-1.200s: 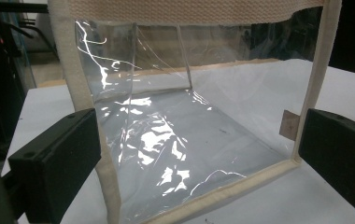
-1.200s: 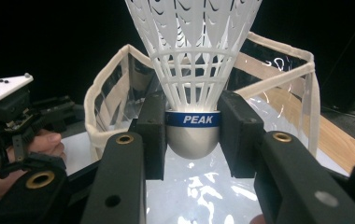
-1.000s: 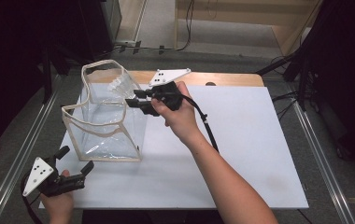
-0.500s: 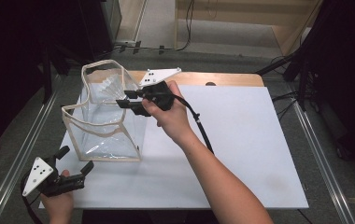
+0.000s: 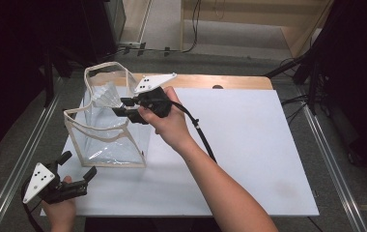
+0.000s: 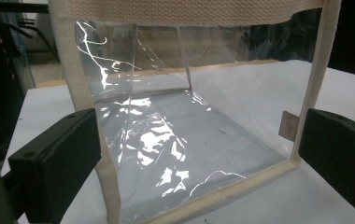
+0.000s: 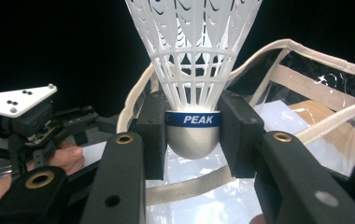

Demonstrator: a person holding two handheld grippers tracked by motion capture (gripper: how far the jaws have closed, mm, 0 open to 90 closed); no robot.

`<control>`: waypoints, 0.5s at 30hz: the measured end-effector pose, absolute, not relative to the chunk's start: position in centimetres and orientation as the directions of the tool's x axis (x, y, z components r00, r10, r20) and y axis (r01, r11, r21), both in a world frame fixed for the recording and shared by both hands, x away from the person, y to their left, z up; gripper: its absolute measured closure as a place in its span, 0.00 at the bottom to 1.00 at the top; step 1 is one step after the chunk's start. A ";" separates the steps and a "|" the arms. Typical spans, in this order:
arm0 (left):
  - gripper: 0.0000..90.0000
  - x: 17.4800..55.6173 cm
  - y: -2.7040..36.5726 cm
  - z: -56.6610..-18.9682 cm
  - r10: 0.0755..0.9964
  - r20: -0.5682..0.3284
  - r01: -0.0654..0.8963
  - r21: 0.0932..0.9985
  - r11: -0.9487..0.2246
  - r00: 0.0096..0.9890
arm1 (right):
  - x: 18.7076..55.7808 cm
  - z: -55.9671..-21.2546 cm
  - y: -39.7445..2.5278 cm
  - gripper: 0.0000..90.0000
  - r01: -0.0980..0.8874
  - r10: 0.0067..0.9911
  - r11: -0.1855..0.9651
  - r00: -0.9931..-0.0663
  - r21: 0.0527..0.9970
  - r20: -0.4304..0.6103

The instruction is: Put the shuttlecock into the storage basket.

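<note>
High view: a clear plastic bag with cream fabric trim (image 5: 109, 128) stands open on the white table (image 5: 249, 145), toward 9 o'clock of its middle. The right tongs (image 5: 123, 107) reach over the bag's open top from 3 o'clock, pinching a white plastic shuttlecock (image 5: 108, 94) whose skirt points toward 10 o'clock. The left tongs (image 5: 77, 169) rest at the table's near left corner, at 7 o'clock of the bag and apart from it, jaws spread.

Left gripper view: both black jaws stand wide apart with nothing between them; the bag (image 6: 185, 130) stands just beyond, its clear side facing the camera.

Right gripper view: the jaws press on either side of the shuttlecock's (image 7: 193, 70) silver cap with its blue band; the skirt points to 12 o'clock. The bag's trimmed rim (image 7: 306, 51) lies beneath. The left tongs (image 7: 80, 119) show at 9 o'clock.
</note>
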State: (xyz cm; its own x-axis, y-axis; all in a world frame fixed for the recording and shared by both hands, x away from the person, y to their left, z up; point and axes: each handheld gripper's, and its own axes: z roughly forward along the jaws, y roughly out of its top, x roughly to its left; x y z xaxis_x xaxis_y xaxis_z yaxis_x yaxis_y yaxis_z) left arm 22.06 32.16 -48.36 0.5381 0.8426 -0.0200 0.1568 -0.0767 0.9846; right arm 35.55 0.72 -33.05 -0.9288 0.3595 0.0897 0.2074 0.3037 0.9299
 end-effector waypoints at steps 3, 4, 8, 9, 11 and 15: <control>0.00 22.1 32.2 -48.4 0.843 -0.021 0.157 0.985 -0.076 0.538 | 35.6 -33.1 0.7 0.50 0.217 0.343 0.298 -0.933 0.929 0.108; 0.00 22.1 32.2 -48.4 0.843 -0.021 0.157 0.985 -0.076 0.538 | 35.6 -33.1 0.6 0.44 0.216 0.335 0.298 -0.936 0.930 0.110; 0.00 22.1 32.1 -48.4 0.843 -0.021 0.158 0.985 -0.076 0.538 | 35.6 -32.9 -0.2 0.28 0.226 0.318 0.272 -0.939 0.935 0.135; 0.00 22.1 32.1 -48.4 0.843 -0.022 0.158 0.985 -0.075 0.538 | 35.5 -32.8 -0.4 0.26 0.224 0.316 0.268 -0.939 0.937 0.134; 0.00 22.1 32.1 -48.4 0.843 -0.023 0.158 0.985 -0.074 0.538 | 35.4 -32.7 -0.8 0.21 0.219 0.320 0.266 -0.939 0.939 0.128; 0.00 22.1 32.1 -48.4 0.843 -0.019 0.158 0.984 -0.078 0.537 | 35.0 -32.7 -1.6 0.10 0.202 0.349 0.268 -0.932 0.942 0.101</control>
State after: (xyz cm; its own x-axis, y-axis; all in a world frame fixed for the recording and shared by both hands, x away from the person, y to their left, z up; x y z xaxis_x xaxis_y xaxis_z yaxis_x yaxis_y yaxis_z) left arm 22.06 32.15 -48.35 0.5369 0.8434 -0.0194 0.1578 -0.0777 0.9844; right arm 35.05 -1.63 -32.70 -0.9317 0.3490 0.1009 0.2025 0.2682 0.9418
